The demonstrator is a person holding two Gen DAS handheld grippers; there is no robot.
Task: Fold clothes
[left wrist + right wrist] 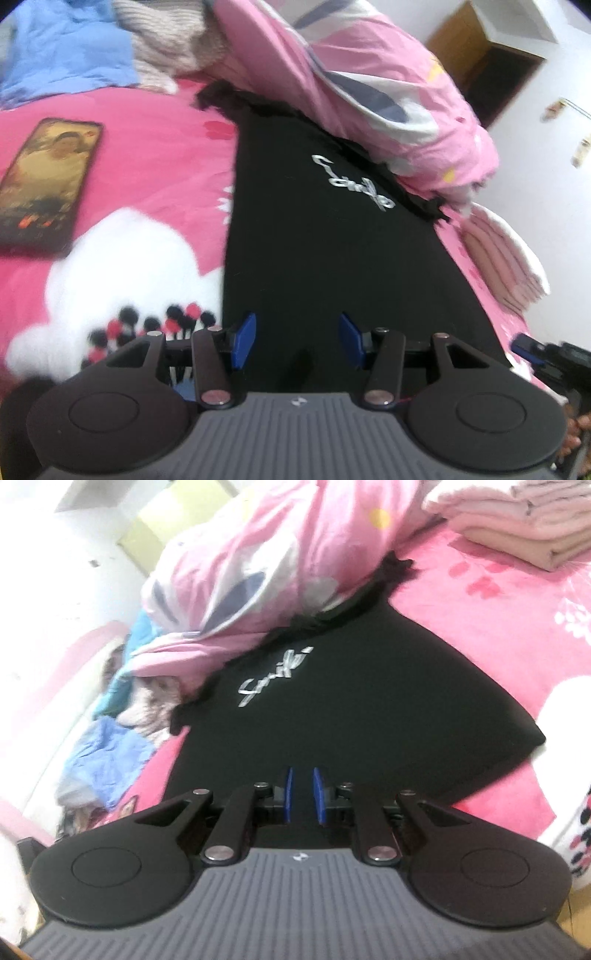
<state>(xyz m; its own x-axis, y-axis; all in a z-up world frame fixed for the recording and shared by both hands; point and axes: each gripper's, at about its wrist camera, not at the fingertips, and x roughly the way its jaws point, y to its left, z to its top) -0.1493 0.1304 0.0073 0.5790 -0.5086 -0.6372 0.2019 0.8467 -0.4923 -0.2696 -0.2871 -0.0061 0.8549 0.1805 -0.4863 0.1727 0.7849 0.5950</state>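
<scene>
Pink bedsheet [155, 122], black shirt [314, 240] flat – silver script, left tongs [297, 341] spread wide, right tongs [306, 795] nearly closed – empty

The far end of the black garment [325, 236] is covered by the pink quilt [369, 85]. Its near edge is hidden behind both gripper bodies. The silver lettering [273, 677] is blurred and cannot be read with certainty. The phone [44, 184] screen is smeared.

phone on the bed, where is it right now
The phone shows only in the left wrist view, far left, lying flat on the pink bedsheet, left of the black shirt and below the blue garment.
</scene>
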